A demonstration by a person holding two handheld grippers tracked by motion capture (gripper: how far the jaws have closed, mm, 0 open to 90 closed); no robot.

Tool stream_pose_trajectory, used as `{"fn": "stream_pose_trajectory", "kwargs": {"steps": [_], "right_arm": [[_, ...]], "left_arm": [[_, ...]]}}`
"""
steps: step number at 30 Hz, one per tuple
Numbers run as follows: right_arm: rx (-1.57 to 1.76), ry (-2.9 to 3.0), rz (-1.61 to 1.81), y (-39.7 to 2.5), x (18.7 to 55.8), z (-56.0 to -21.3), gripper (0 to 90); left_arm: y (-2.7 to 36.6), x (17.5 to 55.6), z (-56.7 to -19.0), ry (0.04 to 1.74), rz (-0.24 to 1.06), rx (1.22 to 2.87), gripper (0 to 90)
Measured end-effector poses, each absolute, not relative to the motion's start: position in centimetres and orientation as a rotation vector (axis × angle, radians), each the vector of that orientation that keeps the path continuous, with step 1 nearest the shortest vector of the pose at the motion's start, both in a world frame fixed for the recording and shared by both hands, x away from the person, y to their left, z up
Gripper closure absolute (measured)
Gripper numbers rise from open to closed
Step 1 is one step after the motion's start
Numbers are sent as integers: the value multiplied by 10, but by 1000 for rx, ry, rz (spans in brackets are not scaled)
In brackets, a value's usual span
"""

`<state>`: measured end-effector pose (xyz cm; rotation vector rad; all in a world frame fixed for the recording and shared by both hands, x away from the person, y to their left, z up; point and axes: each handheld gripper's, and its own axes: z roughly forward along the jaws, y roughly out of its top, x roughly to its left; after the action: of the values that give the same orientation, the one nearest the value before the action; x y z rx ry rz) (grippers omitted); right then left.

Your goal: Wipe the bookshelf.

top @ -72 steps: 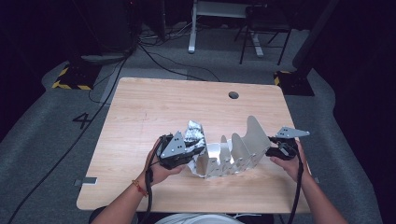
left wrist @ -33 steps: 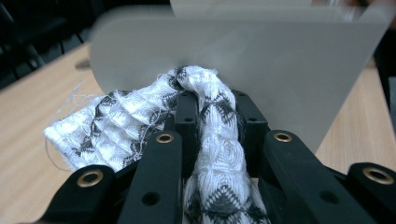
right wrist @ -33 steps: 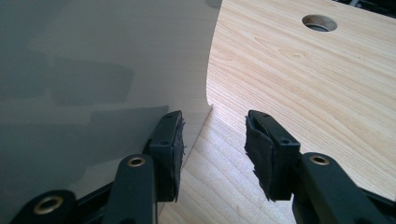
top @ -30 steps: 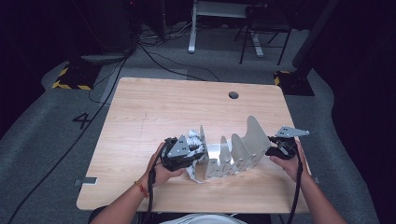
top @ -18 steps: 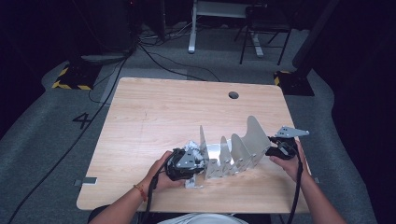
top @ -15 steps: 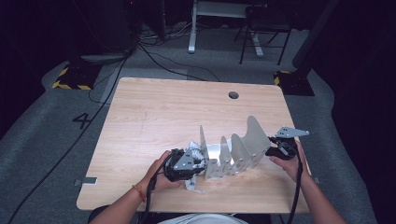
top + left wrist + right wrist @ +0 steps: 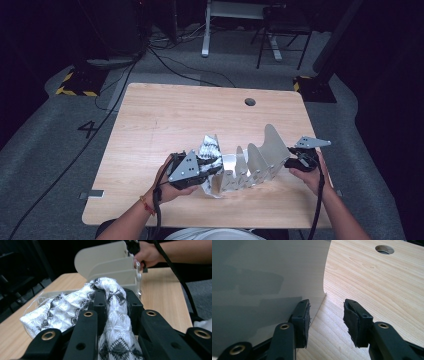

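Cloth [image 7: 110, 302], white-and-grey knit: pinched between the closed jaws of the left gripper [image 7: 212, 169], at the near-left end of the white file rack [image 7: 260, 157] on the wooden table [image 7: 165, 115]. Since 2.4 s ago, gripper and cloth have shifted nearer the person. Right gripper [image 7: 325, 315]: jaws parted, holding nothing, one pad against the rack's end panel; position unchanged.

Tables: one — light wood [image 7: 165, 125]
Cable holes in the tabletop: one [image 7: 250, 102]
White divider racks: one [image 7: 260, 160]
Knitted black-and-white cloths: one [image 7: 110, 305]
Grippers: two — left gripper [image 7: 212, 167], right gripper [image 7: 325, 322]
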<state>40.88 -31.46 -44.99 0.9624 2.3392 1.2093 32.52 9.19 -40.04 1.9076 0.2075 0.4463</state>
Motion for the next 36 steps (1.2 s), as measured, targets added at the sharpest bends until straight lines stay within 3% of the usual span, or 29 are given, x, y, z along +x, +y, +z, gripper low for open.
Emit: {"fn": "stream_pose_trajectory", "kwargs": {"steps": [10,19,30,36], "right_arm": [[958,2340,1205,-315,408,-451,563],[946,2360,1208,-312,408,-455,563],[956,2360,1202,-311,409,-456,554],[961,2359,1191,-309,410,-457,546]], "left_arm": [[91,352,-416,369,449,1890,771],[67,358,-468,359,374,2201,776],[76,329,-460,297,224,2225,764],[80,319,-446,285,275,2155,750]]}}
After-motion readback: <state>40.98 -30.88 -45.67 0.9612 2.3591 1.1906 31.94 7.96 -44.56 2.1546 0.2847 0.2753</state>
